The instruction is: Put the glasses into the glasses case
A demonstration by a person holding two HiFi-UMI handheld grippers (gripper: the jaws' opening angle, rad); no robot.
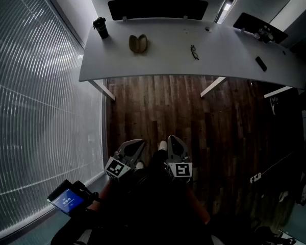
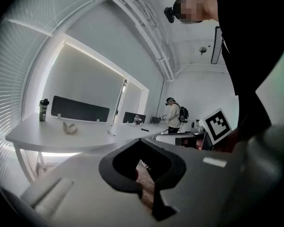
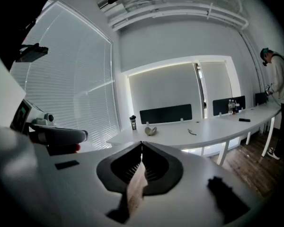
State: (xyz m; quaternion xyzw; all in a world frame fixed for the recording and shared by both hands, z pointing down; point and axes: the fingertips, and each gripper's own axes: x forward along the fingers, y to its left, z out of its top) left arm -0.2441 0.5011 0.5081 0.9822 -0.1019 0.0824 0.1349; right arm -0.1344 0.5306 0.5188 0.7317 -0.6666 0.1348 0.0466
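An olive glasses case (image 1: pixel 138 44) lies open on the long white table (image 1: pixel 168 65), far ahead of me. The dark glasses (image 1: pixel 194 52) lie to its right on the same table. In the left gripper view the glasses case (image 2: pixel 69 128) and the glasses (image 2: pixel 111 133) look small and distant; in the right gripper view the case (image 3: pixel 151 131) and the glasses (image 3: pixel 192 132) do too. My left gripper (image 1: pixel 141 143) and right gripper (image 1: pixel 172 138) hang side by side close to my body over the wood floor. Both are shut with nothing in them, the left gripper's (image 2: pixel 141 141) and the right gripper's (image 3: pixel 142 143) jaw tips meeting.
A black bottle (image 1: pixel 100 27) stands at the table's left end, and a dark flat device (image 1: pixel 261 63) lies towards its right. Window blinds (image 1: pixel 35 111) run along the left. A person (image 2: pixel 173 115) stands at the far desks. A small lit screen (image 1: pixel 67 199) sits by my left arm.
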